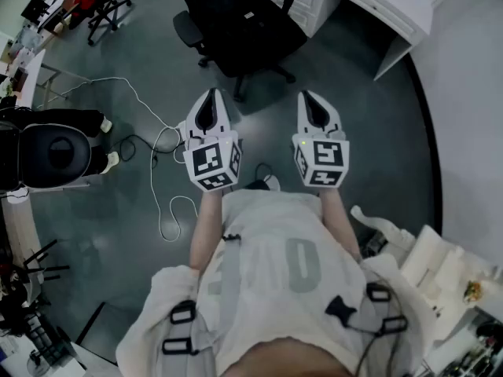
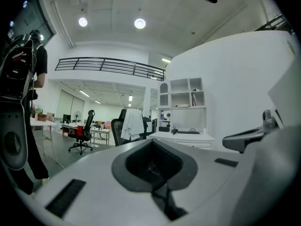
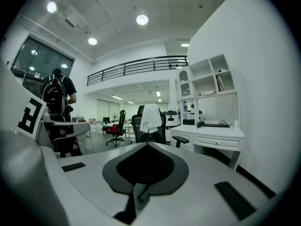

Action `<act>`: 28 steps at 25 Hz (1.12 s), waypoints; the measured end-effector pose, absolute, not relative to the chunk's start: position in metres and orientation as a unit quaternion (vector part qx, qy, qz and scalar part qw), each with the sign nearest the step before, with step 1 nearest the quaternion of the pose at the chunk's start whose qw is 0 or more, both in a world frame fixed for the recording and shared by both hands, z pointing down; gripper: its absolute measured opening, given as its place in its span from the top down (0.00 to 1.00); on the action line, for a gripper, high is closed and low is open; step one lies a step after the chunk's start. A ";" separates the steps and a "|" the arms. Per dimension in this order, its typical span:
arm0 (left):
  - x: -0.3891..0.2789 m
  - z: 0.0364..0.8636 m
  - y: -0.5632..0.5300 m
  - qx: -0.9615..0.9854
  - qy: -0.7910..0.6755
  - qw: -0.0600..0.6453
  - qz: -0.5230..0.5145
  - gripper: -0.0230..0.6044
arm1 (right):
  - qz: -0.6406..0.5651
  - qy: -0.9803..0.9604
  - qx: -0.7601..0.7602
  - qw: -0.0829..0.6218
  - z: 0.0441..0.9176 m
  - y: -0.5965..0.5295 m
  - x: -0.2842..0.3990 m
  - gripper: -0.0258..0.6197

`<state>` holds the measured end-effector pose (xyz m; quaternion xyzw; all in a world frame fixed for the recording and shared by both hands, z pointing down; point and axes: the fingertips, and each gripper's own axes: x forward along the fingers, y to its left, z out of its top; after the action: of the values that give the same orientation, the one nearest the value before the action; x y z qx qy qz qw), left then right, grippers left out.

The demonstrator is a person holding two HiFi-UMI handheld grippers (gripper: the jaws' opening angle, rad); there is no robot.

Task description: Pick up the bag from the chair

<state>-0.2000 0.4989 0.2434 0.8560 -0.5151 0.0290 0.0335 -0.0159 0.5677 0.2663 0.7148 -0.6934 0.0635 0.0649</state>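
A black office chair (image 1: 236, 22) stands on the grey floor a little ahead of both grippers. In the right gripper view the chair (image 3: 149, 131) has a white cloth (image 3: 151, 117) draped over its back; the left gripper view shows the same cloth (image 2: 133, 124). I cannot make out a bag on the dark seat. My left gripper (image 1: 211, 94) and right gripper (image 1: 309, 94) are held side by side, pointing at the chair and well short of it. Both are shut with nothing between the jaws, as the left gripper view (image 2: 153, 142) and right gripper view (image 3: 148, 145) also show.
A white desk with drawers (image 1: 385, 6) stands right of the chair, with shelves (image 3: 211, 79) above it. A white cable (image 1: 157, 171) loops over the floor at the left. A person with a backpack (image 3: 56, 98) stands at the left by a table. A red chair (image 2: 82, 133) is far back.
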 end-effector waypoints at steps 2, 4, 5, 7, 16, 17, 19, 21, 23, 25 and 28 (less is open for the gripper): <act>-0.198 0.241 0.499 0.857 -0.513 0.027 0.026 0.95 | 0.059 -0.693 0.715 0.063 0.263 0.567 -0.014 0.95; -0.196 0.240 0.499 0.858 -0.513 0.022 0.023 0.95 | 0.054 -0.694 0.715 0.062 0.261 0.567 -0.013 0.95; -0.196 0.239 0.498 0.858 -0.513 0.021 0.021 0.95 | 0.052 -0.696 0.714 0.062 0.261 0.566 -0.013 0.95; -0.196 0.237 0.496 0.857 -0.515 0.019 0.019 0.95 | 0.051 -0.698 0.712 0.063 0.262 0.566 -0.014 0.95; -0.203 0.230 0.489 0.855 -0.517 0.023 0.025 0.95 | 0.076 -0.691 0.719 0.017 0.256 0.568 -0.005 0.95; -0.204 0.228 0.487 0.855 -0.518 0.023 0.025 0.95 | 0.077 -0.689 0.720 0.013 0.255 0.569 -0.004 0.95; -0.206 0.225 0.483 0.852 -0.523 0.022 0.023 0.95 | 0.080 -0.688 0.721 0.008 0.254 0.567 -0.001 0.95; -0.207 0.226 0.478 0.848 -0.529 0.025 0.021 0.95 | 0.080 -0.691 0.719 0.009 0.256 0.564 0.003 0.95; -0.208 0.231 0.474 0.844 -0.534 0.034 0.019 0.95 | 0.078 -0.693 0.716 0.014 0.258 0.558 0.006 0.95; -0.209 0.235 0.469 0.842 -0.538 0.039 0.016 0.95 | 0.075 -0.693 0.717 0.018 0.261 0.553 0.009 0.95; -0.207 0.228 0.456 0.842 -0.538 0.029 0.010 0.95 | 0.077 -0.690 0.719 0.017 0.264 0.542 0.017 0.95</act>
<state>-0.2067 0.4562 0.2278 0.8424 -0.5379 0.0098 0.0287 0.0166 0.5418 0.2637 0.7192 -0.6904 0.0766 0.0166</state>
